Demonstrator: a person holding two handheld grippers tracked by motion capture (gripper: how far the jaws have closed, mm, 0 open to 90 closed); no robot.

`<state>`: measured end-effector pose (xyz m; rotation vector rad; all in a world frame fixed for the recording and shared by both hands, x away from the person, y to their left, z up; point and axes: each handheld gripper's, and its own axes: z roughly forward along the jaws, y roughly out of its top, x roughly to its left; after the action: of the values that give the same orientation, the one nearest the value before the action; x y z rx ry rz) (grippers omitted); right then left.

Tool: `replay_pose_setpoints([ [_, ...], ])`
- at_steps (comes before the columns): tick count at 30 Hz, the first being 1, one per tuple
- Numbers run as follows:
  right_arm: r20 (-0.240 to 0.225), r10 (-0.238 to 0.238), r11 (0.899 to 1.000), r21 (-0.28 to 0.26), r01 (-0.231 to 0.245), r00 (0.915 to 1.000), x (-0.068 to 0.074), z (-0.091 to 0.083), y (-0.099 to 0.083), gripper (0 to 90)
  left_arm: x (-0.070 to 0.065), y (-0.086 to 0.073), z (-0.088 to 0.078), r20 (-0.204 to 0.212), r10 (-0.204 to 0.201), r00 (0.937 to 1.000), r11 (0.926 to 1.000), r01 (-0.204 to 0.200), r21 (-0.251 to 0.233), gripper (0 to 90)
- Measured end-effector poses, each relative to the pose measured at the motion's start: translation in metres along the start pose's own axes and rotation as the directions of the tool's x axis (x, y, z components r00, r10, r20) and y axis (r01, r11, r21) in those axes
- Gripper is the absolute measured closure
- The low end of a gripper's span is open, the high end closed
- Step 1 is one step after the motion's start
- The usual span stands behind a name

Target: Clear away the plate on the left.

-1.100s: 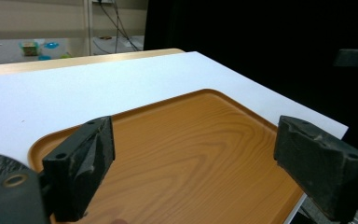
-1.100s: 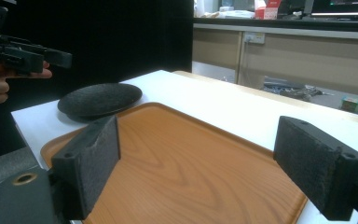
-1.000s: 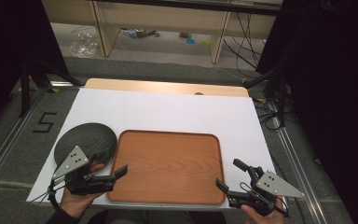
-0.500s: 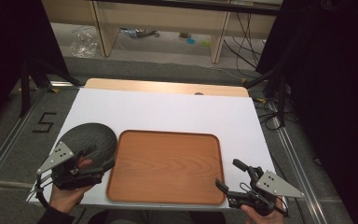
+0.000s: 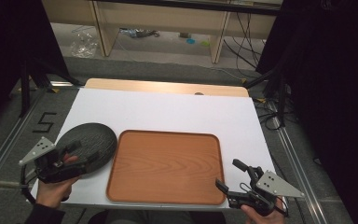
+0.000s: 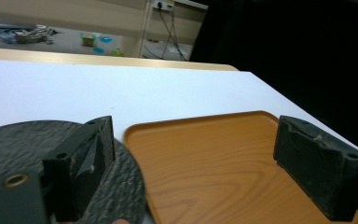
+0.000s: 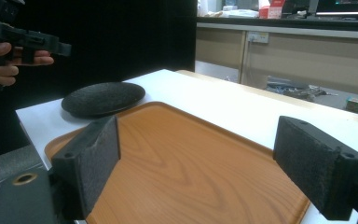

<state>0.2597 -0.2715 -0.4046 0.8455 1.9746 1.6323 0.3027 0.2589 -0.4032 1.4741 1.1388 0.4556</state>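
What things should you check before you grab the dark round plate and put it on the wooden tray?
1. Left gripper open: ok, jaws wide apart.
2. Left gripper near the dark plate: ok, it hangs over the plate's near edge.
3. Plate gripped: not ok, no jaw pinches the rim yet.
4. Wooden tray empty: ok, nothing lies in it.
5. Right gripper out of the way: ok, at the tray's near right corner, open.
6. Plate weight: cannot tell.

Grey floor, wooden shelving, black curtains.
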Motion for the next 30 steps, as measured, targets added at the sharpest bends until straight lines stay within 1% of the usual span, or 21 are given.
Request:
replay_pose_setpoints([
  [2,0.005,0.001,1.0,-0.007,-0.001,1.0,0.0,0.001,0.0,15.9,0.004,0.0,0.0,-0.011,-0.006,0.9999,1.0,0.006,0.002,12.4],
  [3,0.001,0.0,1.0,-0.008,0.0,1.0,0.0,0.0,0.0,15.9,0.011,0.0,-0.001,-0.04,-0.035,0.9986,0.9993,0.035,0.011,12.5],
  [4,0.007,-0.005,1.0,0.005,0.005,1.0,0.0,-0.001,0.0,15.9,0.011,0.0,-0.001,-0.04,-0.035,0.9986,0.9993,0.035,0.011,12.5],
  [6,0.004,-0.005,1.0,0.009,0.005,1.0,0.0,0.0,0.0,15.9,0.023,0.001,-0.004,-0.07,-0.075,0.9947,0.9972,0.075,0.001,12.6],
  [7,0.004,-0.005,1.0,0.007,0.005,1.0,0.0,0.0,0.0,15.9,0.023,0.001,-0.004,-0.07,-0.075,0.9947,0.9972,0.075,0.001,12.8],
  [9,0.0,-0.003,1.0,0.006,0.003,1.0,0.0,0.0,0.0,15.9,0.034,0.001,-0.007,-0.103,-0.108,0.9888,0.994,0.109,0.005,12.8],
  [10,0.0,-0.003,1.0,0.006,0.003,1.0,0.0,0.0,0.0,15.9,0.034,0.001,-0.007,-0.103,-0.108,0.9888,0.994,0.109,0.005,12.8],
  [11,0.0,0.002,1.0,-0.007,-0.002,1.0,0.0,0.0,0.0,15.9,0.039,0.001,-0.009,-0.115,-0.124,0.9855,0.9919,0.126,0.014,12.8],
  [13,0.01,-0.004,1.0,0.01,0.004,0.9999,0.0,-0.001,0.001,15.9,0.05,0.0,-0.01,-0.142,-0.157,0.9773,0.9858,0.164,0.037,12.8],
  [14,0.01,-0.004,1.0,0.01,0.004,0.9999,0.0,-0.001,0.001,15.9,0.05,0.0,-0.01,-0.142,-0.157,0.9773,0.9858,0.164,0.037,12.8],
  [15,-0.001,0.003,1.0,-0.005,-0.003,1.0,0.0,0.0,0.0,15.9,0.057,0.0,-0.011,-0.161,-0.182,0.97,0.9801,0.192,0.051,12.8],
  [16,0.002,-0.002,1.0,0.004,0.002,1.0,0.0,-0.001,0.0,15.9,0.057,0.0,-0.011,-0.161,-0.182,0.97,0.9801,0.192,0.051,12.9],
  [17,0.002,-0.002,1.0,0.004,0.002,1.0,0.0,-0.001,0.0,15.9,0.061,-0.001,-0.012,-0.171,-0.189,0.967,0.9777,0.201,0.059,12.9],
  [18,0.008,-0.006,1.0,0.005,0.006,0.9999,0.0,-0.001,0.001,15.9,0.069,-0.001,-0.013,-0.193,-0.199,0.9608,0.9723,0.218,0.084,12.9],
  [20,-0.003,0.002,1.0,-0.008,-0.002,1.0,0.0,0.0,0.0,15.9,0.077,-0.003,-0.014,-0.203,-0.226,0.9527,0.9641,0.249,0.092,13.2],
  [22,0.01,-0.005,1.0,-0.005,0.005,0.9999,0.0,-0.001,0.0,15.9,0.083,-0.005,-0.015,-0.234,-0.246,0.9408,0.9566,0.274,0.098,13.5],
  [23,0.008,-0.005,1.0,0.001,0.005,1.0,0.0,-0.001,0.0,15.9,0.086,-0.006,-0.015,-0.236,-0.256,0.9374,0.9536,0.285,0.097,14.1],
  [24,0.003,-0.004,1.0,0.008,0.004,1.0,0.0,-0.001,0.0,15.9,0.086,-0.006,-0.015,-0.236,-0.256,0.9374,0.9536,0.285,0.097,14.0],
  [25,0.0,-0.004,1.0,0.005,0.004,1.0,0.0,-0.001,0.0,15.9,0.092,-0.007,-0.017,-0.267,-0.279,0.9224,0.941,0.318,0.115,14.0],
  [26,0.0,-0.004,1.0,0.005,0.004,1.0,0.0,-0.001,0.0,15.9,0.092,-0.007,-0.017,-0.267,-0.279,0.9224,0.941,0.318,0.115,14.1],
  [30,-0.001,-0.002,1.0,0.013,0.002,1.0,0.001,-0.001,0.001,15.9,0.104,-0.015,-0.014,-0.278,-0.307,0.9102,0.9225,0.357,0.148,14.1],
])
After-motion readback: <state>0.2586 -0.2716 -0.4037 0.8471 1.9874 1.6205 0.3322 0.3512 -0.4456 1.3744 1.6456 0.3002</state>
